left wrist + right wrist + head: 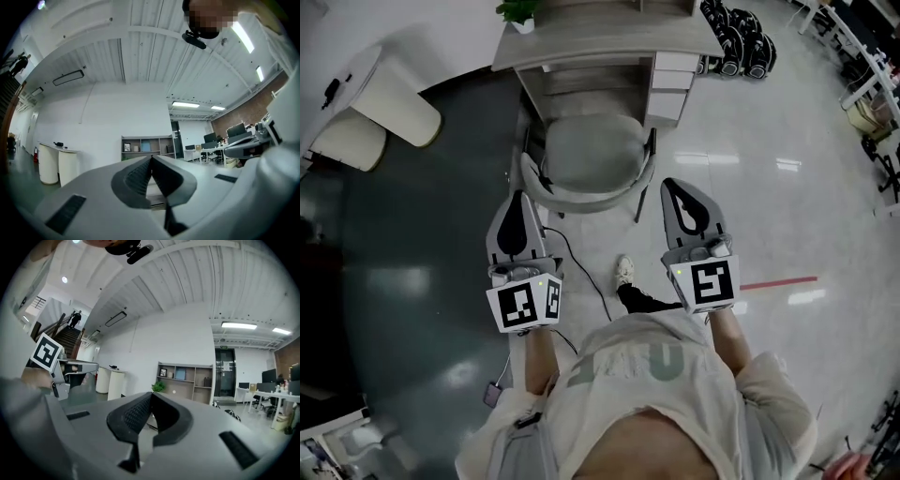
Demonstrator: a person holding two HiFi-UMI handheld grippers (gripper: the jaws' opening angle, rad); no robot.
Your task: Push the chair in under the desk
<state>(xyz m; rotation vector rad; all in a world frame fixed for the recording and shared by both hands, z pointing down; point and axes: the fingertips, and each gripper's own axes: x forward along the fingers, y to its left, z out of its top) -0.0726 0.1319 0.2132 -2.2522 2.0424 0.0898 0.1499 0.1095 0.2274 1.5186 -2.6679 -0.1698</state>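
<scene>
Near: the person is holding the left hand-held gripper [521, 199] and the right hand-held gripper [673, 187] out front, roughly level. One is sitting on each side of the chair's [591, 155] back. Both pairs of jaws are pressed together with nothing between them, as both gripper views are showing. Judgement: the closed tips are serving as blunt pushers, since a push needs no grip.

Each tip is lying just beside one end of the curved backrest [581, 195]. Whether they are touching it, I cannot tell. Judgement: the two-sided placement is keeping the push square, so the chair is less likely to swivel.

One foot [623, 272] is planted behind the chair, and a cable [581, 267] is trailing across the floor there. This is a possible snag.

Far: the chair is facing the table [600, 42]. Its seat is standing in front of the knee space, beside the drawers [670, 84]. Judgement: it is not yet fully in. A plant [517, 11] is sitting beyond, on the table's left corner.
</scene>
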